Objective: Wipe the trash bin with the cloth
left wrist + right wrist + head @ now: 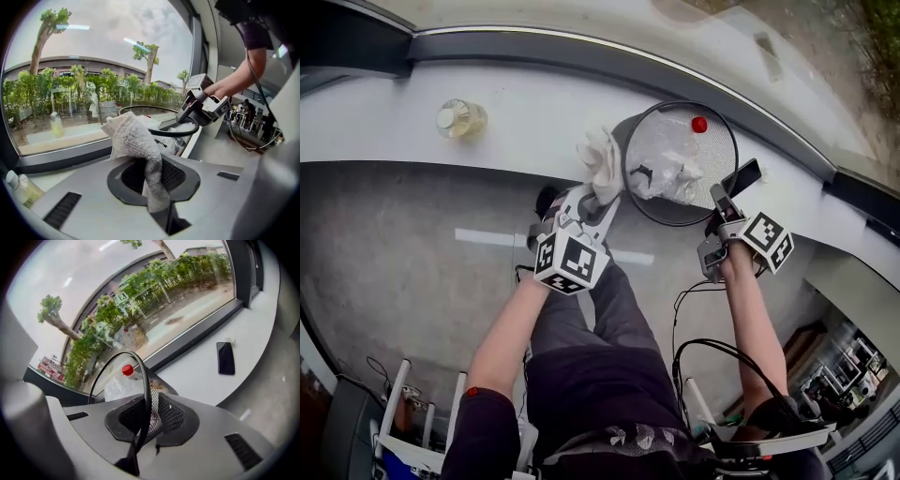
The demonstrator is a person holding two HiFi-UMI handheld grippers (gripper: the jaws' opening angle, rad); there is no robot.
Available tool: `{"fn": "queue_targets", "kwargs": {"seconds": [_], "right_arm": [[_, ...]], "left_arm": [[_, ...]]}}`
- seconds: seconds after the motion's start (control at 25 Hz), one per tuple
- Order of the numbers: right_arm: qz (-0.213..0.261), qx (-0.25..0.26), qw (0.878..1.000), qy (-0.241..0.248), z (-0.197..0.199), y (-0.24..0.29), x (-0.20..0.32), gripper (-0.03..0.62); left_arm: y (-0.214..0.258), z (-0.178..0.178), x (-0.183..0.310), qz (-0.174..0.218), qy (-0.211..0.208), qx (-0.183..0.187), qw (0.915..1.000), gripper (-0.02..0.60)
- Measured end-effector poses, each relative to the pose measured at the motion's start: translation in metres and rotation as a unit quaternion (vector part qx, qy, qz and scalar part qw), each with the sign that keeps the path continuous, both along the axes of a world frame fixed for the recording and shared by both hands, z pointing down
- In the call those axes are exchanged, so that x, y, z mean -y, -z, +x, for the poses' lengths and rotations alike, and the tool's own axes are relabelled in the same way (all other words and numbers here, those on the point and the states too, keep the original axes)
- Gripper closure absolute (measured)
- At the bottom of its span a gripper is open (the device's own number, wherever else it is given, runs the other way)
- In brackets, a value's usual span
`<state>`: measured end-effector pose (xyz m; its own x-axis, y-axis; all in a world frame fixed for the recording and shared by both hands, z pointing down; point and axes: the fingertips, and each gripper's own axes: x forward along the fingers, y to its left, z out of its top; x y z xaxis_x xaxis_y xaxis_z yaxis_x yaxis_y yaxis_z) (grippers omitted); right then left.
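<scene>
Grey floor (pixel 394 281), curved white ledge (pixel 534 108), big window (pixel 93 51), perhaps overcast daylight

The fluffy white terry cloth (pixel 132 140) looks rough; the round black wire-mesh trash bin (pixel 722 155) is matt metal, holding crinkled glossy clear plastic (pixel 667 159).

we find the trash bin (pixel 719 145) on the window ledge (pixel 534 108), with crumpled plastic (pixel 666 169) and a bottle cap (pixel 699 124) inside it. the cloth (pixel 602 159), pinched in the left gripper (pixel 592 199), sits just left of the bin's rim. the right gripper (pixel 715 194) clamps the rim's right side. a bottle (pixel 461 119) stands well left on the ledge, and a phone (pixel 226 358) lies to the bin's right.
</scene>
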<state>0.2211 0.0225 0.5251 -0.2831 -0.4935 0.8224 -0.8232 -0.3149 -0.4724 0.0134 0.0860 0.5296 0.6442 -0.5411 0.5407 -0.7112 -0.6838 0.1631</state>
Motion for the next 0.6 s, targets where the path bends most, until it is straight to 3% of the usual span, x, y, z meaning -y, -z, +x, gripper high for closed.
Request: {"fn": "queue_targets", "kwargs": {"seconds": [0.2,0.32,0.48,0.6], "right_arm": [[-0.052,0.049,0.991,-0.113,-0.003,-0.003,-0.05,0.533],[-0.071,0.076,0.984,-0.146,-0.015,-0.007,-0.07,0.533],[-0.068,0.093,0.987,-0.116,-0.02,-0.005,-0.078,0.524],[-0.05,0.092,0.994,-0.021,-0.022,-0.003,-0.071,0.48]], "left_arm": [[0.003,0.024,-0.045,-0.023,-0.032,-0.023,0.999,0.546],[0.007,0.038,-0.057,-0.027,-0.046,-0.037,0.9979,0.546],[0.012,0.042,-0.052,-0.023,-0.042,-0.043,0.9979,0.546],[0.012,0.028,-0.038,-0.015,-0.028,-0.028,0.9991,0.546]]}}
